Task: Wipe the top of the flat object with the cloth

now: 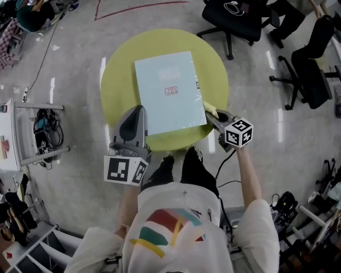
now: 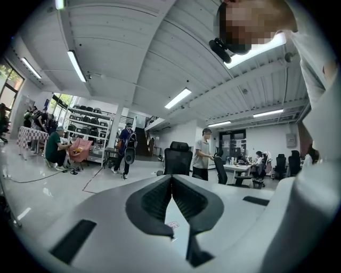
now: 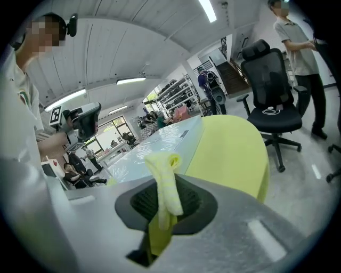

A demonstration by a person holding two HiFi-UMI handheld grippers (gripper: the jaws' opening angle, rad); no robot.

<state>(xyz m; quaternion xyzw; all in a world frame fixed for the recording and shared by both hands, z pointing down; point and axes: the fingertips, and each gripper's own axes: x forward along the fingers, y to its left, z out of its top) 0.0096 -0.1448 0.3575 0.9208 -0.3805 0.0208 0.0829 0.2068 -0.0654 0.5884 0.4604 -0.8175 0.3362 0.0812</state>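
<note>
Cloth (image 3: 163, 178) pinched in right gripper (image 1: 214, 114) fingers, left gripper (image 2: 171, 180) fingers pressed together, empty

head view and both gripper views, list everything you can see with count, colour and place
round yellow-green table: 1, yellow-green, centre of the floor
pale blue flat rectangular object: 1, pale blue with a small red label, lying on the table
yellow cloth: 1, yellow, between the right tool's jaws
black office chairs: 2, black, floor at top right
white metal rack: 1, white, floor at left
red floor line: 1, red, beyond the table
bystanders: several, far background
left tool: 1, grey, jaws together, at the object's near left corner
right tool: 1, grey, shut on the cloth, at the near right corner
</note>
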